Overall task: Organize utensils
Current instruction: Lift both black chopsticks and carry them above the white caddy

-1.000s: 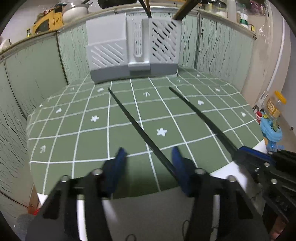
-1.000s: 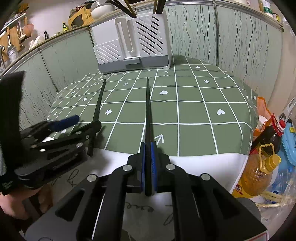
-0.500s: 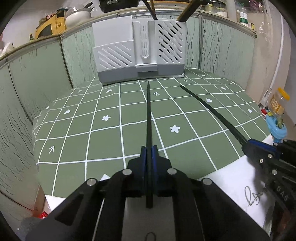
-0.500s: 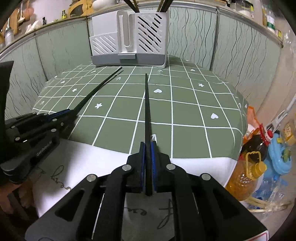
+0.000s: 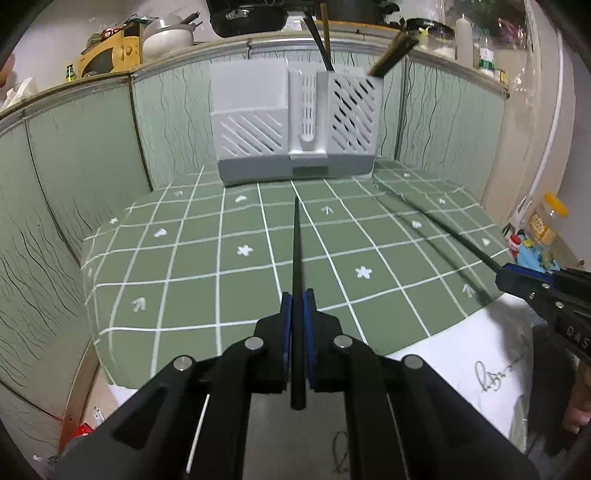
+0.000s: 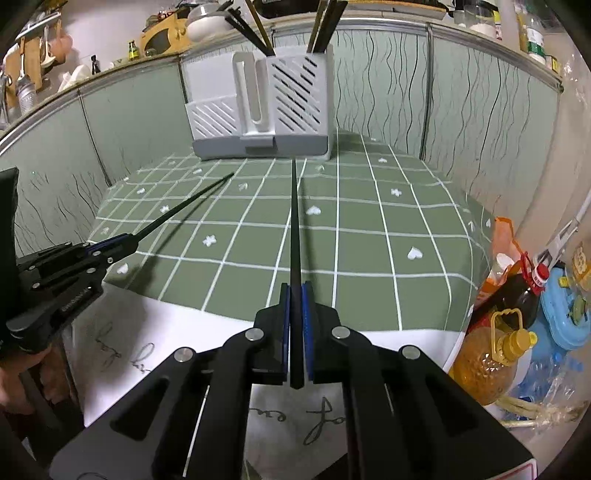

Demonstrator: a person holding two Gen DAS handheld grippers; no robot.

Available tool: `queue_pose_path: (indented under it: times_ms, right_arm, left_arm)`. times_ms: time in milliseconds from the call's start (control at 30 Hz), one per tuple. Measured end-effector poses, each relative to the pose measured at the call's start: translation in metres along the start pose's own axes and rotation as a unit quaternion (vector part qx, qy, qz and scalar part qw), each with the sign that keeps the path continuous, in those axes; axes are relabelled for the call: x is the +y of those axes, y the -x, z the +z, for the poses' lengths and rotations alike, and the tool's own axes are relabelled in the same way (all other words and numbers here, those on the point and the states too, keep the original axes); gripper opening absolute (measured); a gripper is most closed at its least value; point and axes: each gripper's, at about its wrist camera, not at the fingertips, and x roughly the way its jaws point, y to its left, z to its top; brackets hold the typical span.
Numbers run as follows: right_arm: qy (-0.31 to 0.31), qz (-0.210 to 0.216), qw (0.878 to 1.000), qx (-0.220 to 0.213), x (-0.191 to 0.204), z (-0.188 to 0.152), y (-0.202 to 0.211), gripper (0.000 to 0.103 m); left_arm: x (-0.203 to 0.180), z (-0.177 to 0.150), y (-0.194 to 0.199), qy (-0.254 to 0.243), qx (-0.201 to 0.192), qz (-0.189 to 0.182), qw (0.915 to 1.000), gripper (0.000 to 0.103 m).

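My left gripper (image 5: 297, 295) is shut on a black chopstick (image 5: 296, 251) that points straight ahead toward the grey utensil holder (image 5: 295, 125) at the back of the green checked table (image 5: 184, 288). My right gripper (image 6: 295, 288) is shut on a second black chopstick (image 6: 294, 221), aimed at the same utensil holder (image 6: 258, 107). Each gripper shows in the other's view: the right gripper (image 5: 517, 275) at the right edge, the left gripper (image 6: 110, 245) at the left. Both chopsticks hang above the cloth. Several chopsticks (image 6: 325, 26) stand in the holder's right compartment.
Green panels wall the table at the back and sides. Oil bottles (image 6: 491, 354) and a blue container (image 6: 565, 314) crowd the floor to the right. A white cloth with script (image 6: 155, 339) covers the near table edge. Pots and jars (image 5: 166, 33) line the ledge behind.
My left gripper went from open around the chopstick to shut on it and lifted it, turning it straight ahead. Both views have drawn nearer the holder.
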Motion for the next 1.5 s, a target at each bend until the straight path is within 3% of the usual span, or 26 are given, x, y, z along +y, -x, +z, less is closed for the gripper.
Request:
queue_pose_path:
  times_ms: [567, 1033, 1267, 1500]
  right_arm:
    - [0.001, 0.030, 0.997, -0.071, 0.004, 0.053, 0.049, 0.006]
    - [0.008, 0.051, 0.994, -0.100, 0.014, 0.087, 0.068, 0.006]
    - [0.016, 0.064, 0.991, -0.115, 0.022, 0.101, 0.078, 0.006]
    - [0.022, 0.068, 0.990, -0.125, 0.024, 0.112, 0.089, 0.006]
  left_arm:
    - [0.030, 0.049, 0.053, 0.017, -0.063, -0.022, 0.9976, 0.008]
    - [0.040, 0.082, 0.082, 0.019, -0.098, -0.047, 0.9939, 0.008]
    - [0.040, 0.095, 0.095, 0.014, -0.110, -0.057, 0.9922, 0.008]
    - [0.038, 0.109, 0.100, 0.004, -0.096, -0.076, 0.9924, 0.008]
